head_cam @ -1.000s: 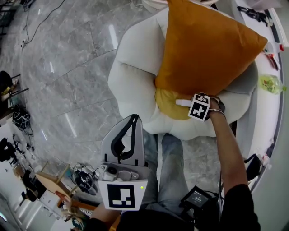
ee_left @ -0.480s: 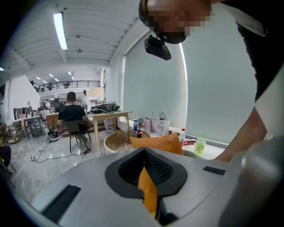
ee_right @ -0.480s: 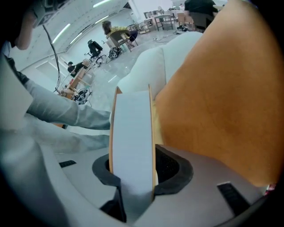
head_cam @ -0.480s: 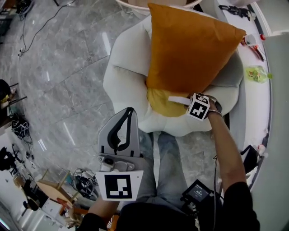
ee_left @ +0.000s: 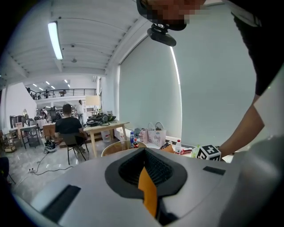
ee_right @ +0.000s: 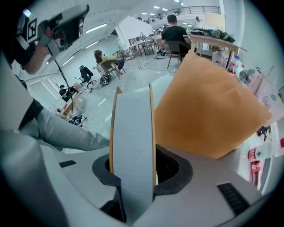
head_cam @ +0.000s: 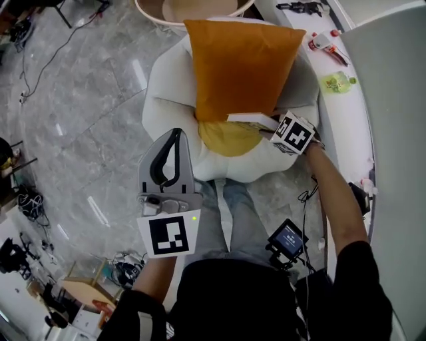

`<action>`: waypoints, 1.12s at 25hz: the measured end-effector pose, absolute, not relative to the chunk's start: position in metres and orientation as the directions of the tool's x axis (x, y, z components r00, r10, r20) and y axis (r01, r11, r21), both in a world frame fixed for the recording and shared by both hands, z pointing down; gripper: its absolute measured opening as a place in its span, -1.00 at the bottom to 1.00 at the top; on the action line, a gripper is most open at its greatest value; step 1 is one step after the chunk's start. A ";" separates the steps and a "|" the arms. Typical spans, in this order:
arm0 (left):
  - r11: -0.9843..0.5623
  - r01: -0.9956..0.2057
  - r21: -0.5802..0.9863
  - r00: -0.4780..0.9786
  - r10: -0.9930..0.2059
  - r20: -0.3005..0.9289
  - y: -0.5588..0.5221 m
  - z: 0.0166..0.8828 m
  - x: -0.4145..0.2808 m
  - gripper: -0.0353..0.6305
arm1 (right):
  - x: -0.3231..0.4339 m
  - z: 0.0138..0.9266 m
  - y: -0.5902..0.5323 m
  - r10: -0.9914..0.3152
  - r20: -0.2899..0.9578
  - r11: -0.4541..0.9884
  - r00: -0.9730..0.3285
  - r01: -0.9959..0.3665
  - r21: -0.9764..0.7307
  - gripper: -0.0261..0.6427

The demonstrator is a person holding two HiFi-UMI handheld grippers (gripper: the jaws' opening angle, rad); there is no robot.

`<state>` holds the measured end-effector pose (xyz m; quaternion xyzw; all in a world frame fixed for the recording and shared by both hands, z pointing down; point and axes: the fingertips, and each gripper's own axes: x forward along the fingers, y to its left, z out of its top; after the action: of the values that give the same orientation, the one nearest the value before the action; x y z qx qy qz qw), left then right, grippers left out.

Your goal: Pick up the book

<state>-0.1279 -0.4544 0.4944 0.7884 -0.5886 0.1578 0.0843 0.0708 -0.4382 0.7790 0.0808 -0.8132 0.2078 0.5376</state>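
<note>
The book [ee_right: 132, 150] has orange covers and a white page edge, and my right gripper [ee_right: 142, 170] is shut on it. In the head view the book [head_cam: 251, 120] sticks out leftward from the right gripper [head_cam: 267, 126], lifted over the yellow seat pad [head_cam: 229, 140] at the lower edge of the orange cushion [head_cam: 243, 66]. The cushion leans on a white round armchair [head_cam: 166, 86]. My left gripper [head_cam: 174, 133] hangs shut and holds nothing, left of the chair's front. In the left gripper view the left gripper [ee_left: 144, 166] shows only an orange sliver through its jaws.
A white counter [head_cam: 346, 113] runs along the right with tools [head_cam: 326, 43] and a green packet [head_cam: 336, 82] on it. A round basket [head_cam: 193, 10] stands behind the chair. Grey marble floor [head_cam: 80, 120] lies to the left. People sit at desks [ee_left: 66, 128] far off.
Both grippers have risen. The right one has lifted the book up from the yellow seat pad to the cushion's lower edge; more of the book shows now.
</note>
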 end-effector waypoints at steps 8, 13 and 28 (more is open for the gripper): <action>-0.273 -0.959 -0.081 0.240 -0.926 0.291 -0.434 0.433 -0.114 -0.86 | 0.077 0.628 -0.475 -0.166 0.756 0.867 -0.634 -0.458 -0.193 -0.47; -0.263 -0.960 -0.100 0.231 -0.940 0.250 -0.422 0.400 -0.102 -0.86 | 0.085 0.529 -0.476 -0.313 0.591 0.842 -0.743 -0.506 -0.189 -0.47; -0.220 -0.958 -0.185 0.188 -0.966 0.177 -0.373 0.323 -0.075 -0.86 | 0.152 0.326 -0.423 -0.654 -0.026 0.715 -0.756 -0.607 -0.347 -0.47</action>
<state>-0.0747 -0.3733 0.3228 0.7704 -0.6243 0.1282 -0.0164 0.1518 -0.4233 0.3262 0.3414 -0.9232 0.1605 -0.0735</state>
